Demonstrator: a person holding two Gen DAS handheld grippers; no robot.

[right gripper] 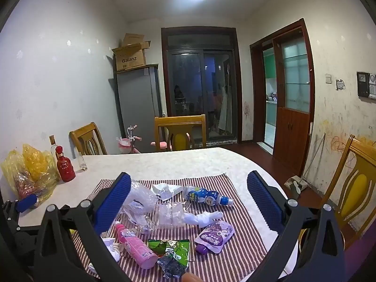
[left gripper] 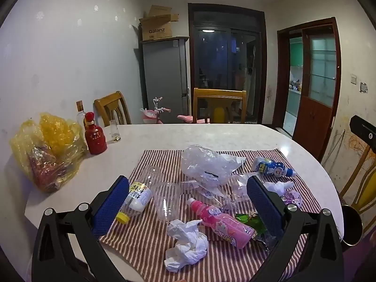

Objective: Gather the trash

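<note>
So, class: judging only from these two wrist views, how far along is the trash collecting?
Nothing looks collected yet. The pink bottle, crumpled tissue, green wrapper, purple pouch, blue bottle and clear plastic bag all lie on the striped cloth. Nothing is in hand: the left gripper and right gripper are open and empty. All the picking up remains.

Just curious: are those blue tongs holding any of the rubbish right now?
No. Both the left tongs and right tongs gape open above the striped cloth, gripping nothing.

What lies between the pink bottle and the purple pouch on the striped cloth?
A torn green snack wrapper lies between the pink bottle and the purple pouch; the right wrist view shows this.
</note>
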